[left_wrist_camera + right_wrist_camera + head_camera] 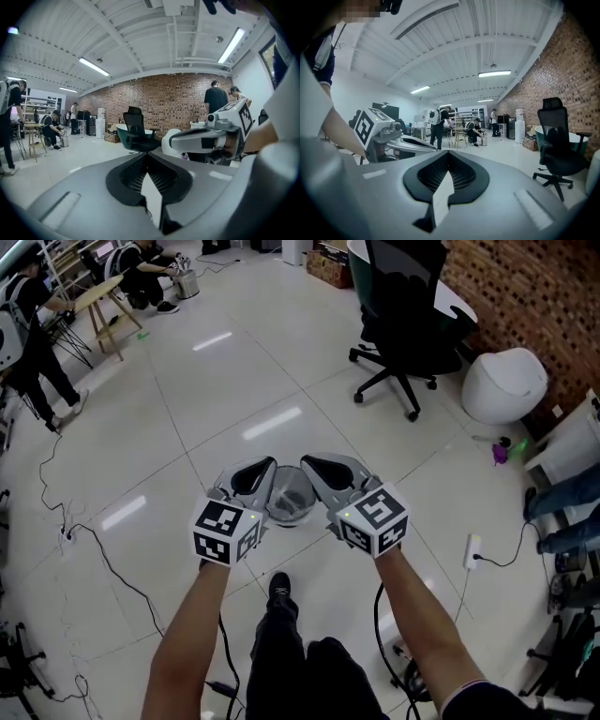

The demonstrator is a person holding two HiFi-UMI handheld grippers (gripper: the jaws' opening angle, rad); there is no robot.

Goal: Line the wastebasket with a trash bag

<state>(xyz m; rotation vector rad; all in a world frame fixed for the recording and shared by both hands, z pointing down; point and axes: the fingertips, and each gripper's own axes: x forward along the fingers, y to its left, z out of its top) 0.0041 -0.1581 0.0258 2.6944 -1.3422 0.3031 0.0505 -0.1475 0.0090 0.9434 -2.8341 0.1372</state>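
Observation:
Far below on the pale tiled floor, a small round wastebasket (pixel 289 504) shows between my two raised grippers in the head view; its inside looks pale and glossy, and I cannot tell whether a bag lines it. The left gripper (pixel 266 469) is shut and points forward over the basket's left edge. The right gripper (pixel 311 466) is shut too, close beside it. Neither holds anything that I can see. In the left gripper view the jaws (pixel 148 158) meet, with the right gripper (pixel 206 138) alongside. The right gripper view shows its own shut jaws (pixel 447 157) and the left gripper (pixel 401 140).
A black office chair (pixel 403 324) and a white rounded pod (pixel 504 382) stand ahead on the right by the brick wall. Cables (pixel 103 559) trail over the floor at left, a power strip (pixel 472 549) at right. People (pixel 33 334) work near a wooden stool (pixel 98 306).

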